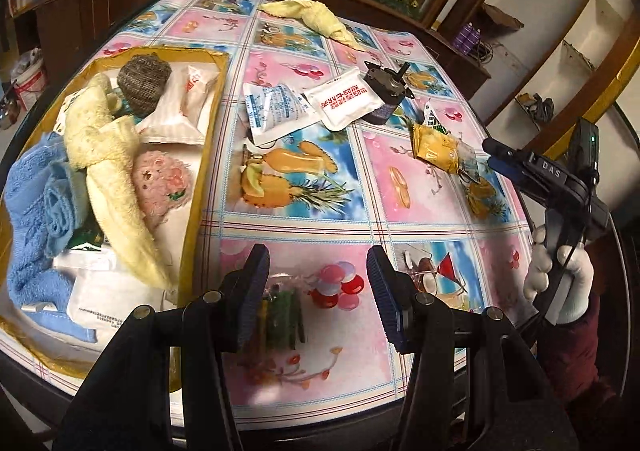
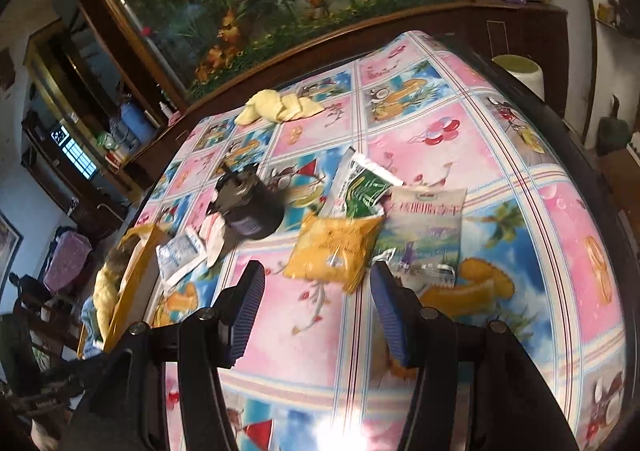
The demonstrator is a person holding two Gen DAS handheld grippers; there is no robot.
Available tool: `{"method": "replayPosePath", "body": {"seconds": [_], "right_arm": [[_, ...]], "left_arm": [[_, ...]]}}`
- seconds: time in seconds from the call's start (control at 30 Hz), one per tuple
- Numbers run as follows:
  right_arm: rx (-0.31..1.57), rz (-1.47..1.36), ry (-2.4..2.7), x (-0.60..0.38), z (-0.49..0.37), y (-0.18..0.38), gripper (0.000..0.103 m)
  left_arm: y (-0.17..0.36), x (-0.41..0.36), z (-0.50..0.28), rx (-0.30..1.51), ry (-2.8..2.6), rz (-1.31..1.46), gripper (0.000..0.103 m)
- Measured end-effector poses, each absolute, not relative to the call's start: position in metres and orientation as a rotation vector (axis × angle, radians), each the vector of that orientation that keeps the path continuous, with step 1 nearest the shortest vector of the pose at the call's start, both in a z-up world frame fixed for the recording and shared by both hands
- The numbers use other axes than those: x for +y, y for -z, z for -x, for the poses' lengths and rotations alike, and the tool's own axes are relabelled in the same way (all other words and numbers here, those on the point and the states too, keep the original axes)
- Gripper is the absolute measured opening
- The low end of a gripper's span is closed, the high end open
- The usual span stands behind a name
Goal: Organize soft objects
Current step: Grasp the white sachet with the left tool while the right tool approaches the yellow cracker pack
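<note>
A yellow-rimmed box [image 1: 202, 175] at the table's left holds a blue towel [image 1: 36, 203], a yellow towel [image 1: 108, 167], a pink plush [image 1: 160, 179], a grey knitted ball [image 1: 144, 79] and white packs. Another yellow towel [image 1: 316, 17] lies at the far edge; it also shows in the right wrist view [image 2: 280, 107]. My left gripper [image 1: 318, 287] is open and empty above a small green packet [image 1: 282, 315]. My right gripper [image 2: 318, 311] is open and empty, just short of a yellow snack bag [image 2: 336, 249]. In the left wrist view the right gripper [image 1: 496, 155] hangs at the table's right edge.
White sachets [image 1: 304, 107] and a dark motor [image 1: 386, 91] lie mid-table; the motor [image 2: 250, 207] also shows in the right wrist view. Green [image 2: 360, 187] and pale [image 2: 424, 227] packets lie behind the snack bag. A wooden cabinet with a flower mural stands behind the table.
</note>
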State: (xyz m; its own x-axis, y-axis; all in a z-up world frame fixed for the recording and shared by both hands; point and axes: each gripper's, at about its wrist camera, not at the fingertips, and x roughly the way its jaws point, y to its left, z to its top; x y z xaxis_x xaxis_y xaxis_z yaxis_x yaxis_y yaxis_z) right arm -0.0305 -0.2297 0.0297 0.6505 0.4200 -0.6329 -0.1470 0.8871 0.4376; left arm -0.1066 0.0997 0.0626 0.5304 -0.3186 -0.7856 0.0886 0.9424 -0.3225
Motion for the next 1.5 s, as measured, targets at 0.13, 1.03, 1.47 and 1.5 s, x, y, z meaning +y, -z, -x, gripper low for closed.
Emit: {"method": "replayPosePath", "body": {"seconds": [0.13, 1.03, 1.47, 1.5], "right_arm": [[0.812, -0.365, -0.364, -0.216, 0.009, -0.027, 0.055], [0.824, -0.480, -0.321, -0.234, -0.024, 0.002, 0.055], [0.815, -0.460, -0.310, -0.231, -0.024, 0.002, 0.056], [0.814, -0.462, -0.311, -0.231, -0.025, 0.002, 0.056]], "left_arm": [[-0.066, 0.092, 0.098, 0.985, 0.248, 0.230, 0.051], [-0.019, 0.035, -0.037, 1.198, 0.366, -0.232, 0.031], [-0.057, 0.063, -0.091, 0.994, 0.173, 0.015, 0.064], [-0.049, 0.061, -0.097, 1.010, 0.159, 0.004, 0.064]]}}
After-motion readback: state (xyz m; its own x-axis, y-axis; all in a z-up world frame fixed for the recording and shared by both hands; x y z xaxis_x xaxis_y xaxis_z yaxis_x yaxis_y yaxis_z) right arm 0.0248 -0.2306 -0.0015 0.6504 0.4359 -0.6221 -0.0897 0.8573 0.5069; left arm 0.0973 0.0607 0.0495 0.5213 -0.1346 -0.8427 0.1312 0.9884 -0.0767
